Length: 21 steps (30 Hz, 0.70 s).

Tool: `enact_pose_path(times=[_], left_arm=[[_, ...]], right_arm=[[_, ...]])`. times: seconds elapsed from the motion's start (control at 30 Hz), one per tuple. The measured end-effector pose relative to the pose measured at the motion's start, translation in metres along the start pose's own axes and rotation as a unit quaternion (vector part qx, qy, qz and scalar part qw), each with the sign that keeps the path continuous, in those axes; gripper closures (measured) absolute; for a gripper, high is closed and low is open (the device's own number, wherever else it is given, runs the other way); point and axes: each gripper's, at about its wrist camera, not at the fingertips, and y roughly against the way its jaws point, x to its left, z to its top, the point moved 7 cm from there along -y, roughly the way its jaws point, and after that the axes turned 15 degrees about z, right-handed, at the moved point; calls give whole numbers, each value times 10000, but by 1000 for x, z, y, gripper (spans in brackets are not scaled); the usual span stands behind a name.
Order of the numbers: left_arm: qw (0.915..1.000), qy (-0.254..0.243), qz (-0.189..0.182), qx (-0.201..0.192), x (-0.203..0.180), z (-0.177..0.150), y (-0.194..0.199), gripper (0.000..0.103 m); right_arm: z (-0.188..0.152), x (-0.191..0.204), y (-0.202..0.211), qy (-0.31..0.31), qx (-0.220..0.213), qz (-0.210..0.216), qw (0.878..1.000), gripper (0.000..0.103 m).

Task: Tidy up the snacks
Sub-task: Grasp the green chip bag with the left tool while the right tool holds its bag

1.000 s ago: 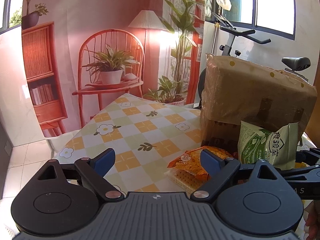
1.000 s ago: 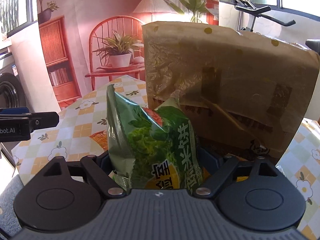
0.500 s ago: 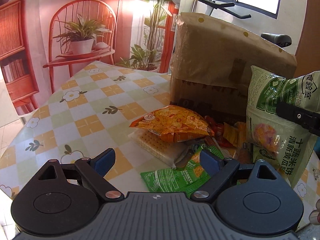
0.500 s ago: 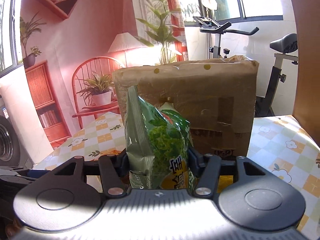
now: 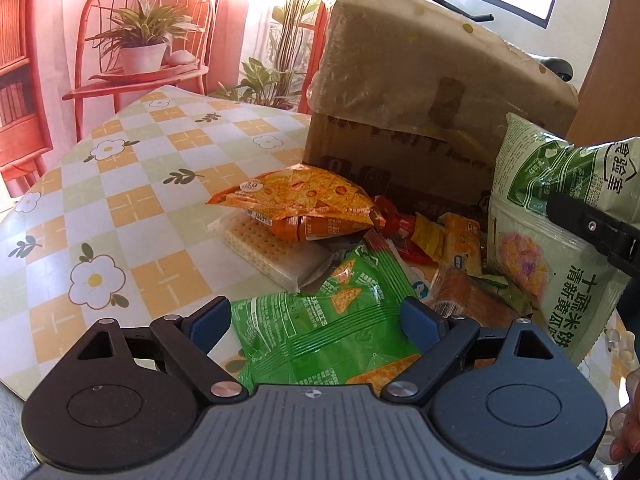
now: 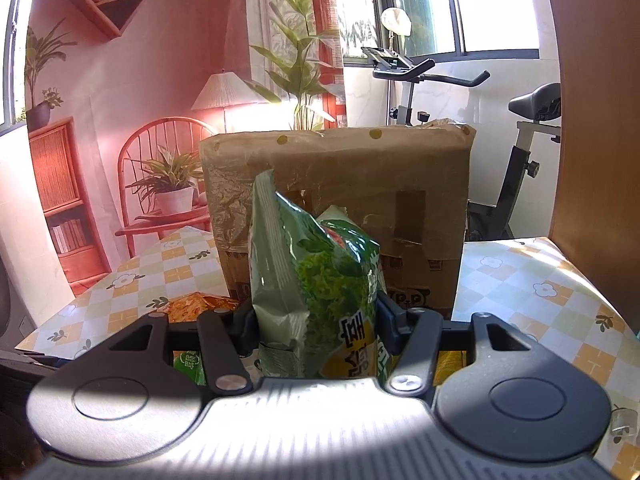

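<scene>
At centre of right view, right gripper (image 6: 316,320) jaws just closed, clamped on upright green rice-cracker bag (image 6: 312,280), cardboard box (image 6: 344,200) behind. Lower centre of left view: left gripper (image 5: 316,318) jaws open, nothing gripped, over green chip bag (image 5: 332,328) on bench (image 5: 132,200).

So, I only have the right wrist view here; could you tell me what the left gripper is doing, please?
Observer: The left gripper is open. A bright green chip bag lies between its fingers, not pinched.
Operator: Thank you. What lies beyond that bag?
Observer: An orange packet rests on top of a clear-wrapped cracker pack.
Operator: And is anything near the cardboard box?
Observer: Several small red and yellow packets are heaped at the foot of the cardboard box.
</scene>
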Motion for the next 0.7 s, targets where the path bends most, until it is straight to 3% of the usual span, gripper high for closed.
enact_pose_path(times=[0.17,0.43,0.53,0.57,0.7], left_arm=[[10000,43,11,53,-2,-6,-11,3],[9998,65,-63,174,-7,-16,-22,0],[9998,50,-169,41,-6,-15,-17,11],[9997,-18,-199,-105,-8,-13,-12,24],[9991,-170,-273,-264,-11,-10,-5,33]], right_arm=[[-5,-3,1,-55,-68,83,9999,45],[-7,-5,2,-76,-121,121,9998,45],[-7,-6,2,-98,-127,125,9998,45],[-7,-5,3,-99,-131,124,9998,45],[-7,-5,3,-104,-134,127,9998,45]])
